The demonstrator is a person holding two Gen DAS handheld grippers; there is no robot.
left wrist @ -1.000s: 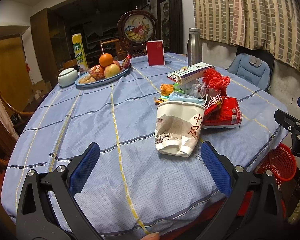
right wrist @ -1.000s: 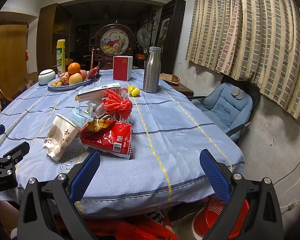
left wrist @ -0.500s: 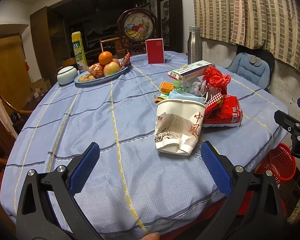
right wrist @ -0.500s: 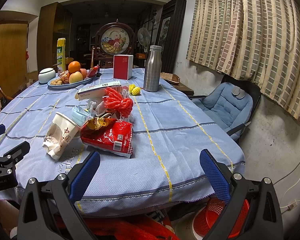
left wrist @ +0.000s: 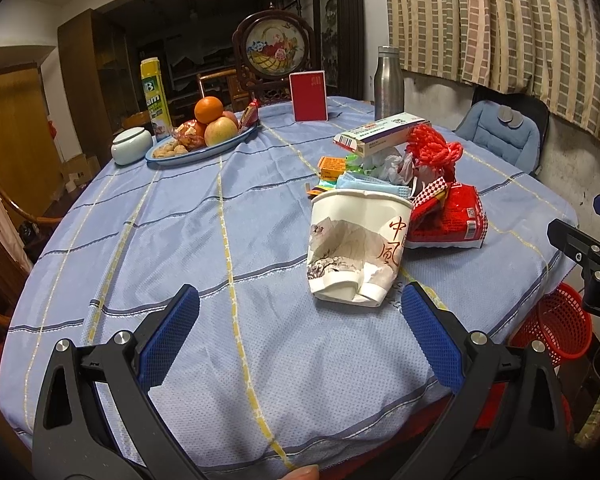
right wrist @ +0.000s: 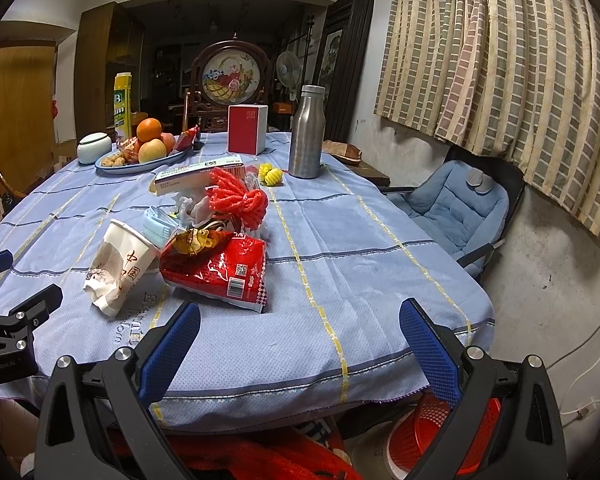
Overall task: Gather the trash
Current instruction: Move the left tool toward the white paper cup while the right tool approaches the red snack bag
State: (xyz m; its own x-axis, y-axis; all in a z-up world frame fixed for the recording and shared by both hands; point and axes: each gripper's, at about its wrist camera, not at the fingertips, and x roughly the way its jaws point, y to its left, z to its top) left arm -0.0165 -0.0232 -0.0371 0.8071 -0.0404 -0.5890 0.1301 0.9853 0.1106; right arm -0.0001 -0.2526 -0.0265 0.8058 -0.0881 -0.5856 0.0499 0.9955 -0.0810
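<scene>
A woven blue cloth with yellow stripes covers the round desk (left wrist: 148,248). Toward its right edge lies the trash: a glossy red crinkled packet (right wrist: 220,270), then a crushed white paper cup (left wrist: 356,248) on its side. Left gripper (left wrist: 300,320) and right gripper (right wrist: 300,328) hover with fingers released, empty. The red mesh basket (left wrist: 566,330) is partly hidden below the desk.

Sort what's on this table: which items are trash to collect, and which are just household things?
Trash job: crushed paper cup, red snack bag, blue face mask, medicine box, red mesh netting, red waste basket.

Lying about: fruit plate, steel bottle, red box, white lidded jar.
</scene>
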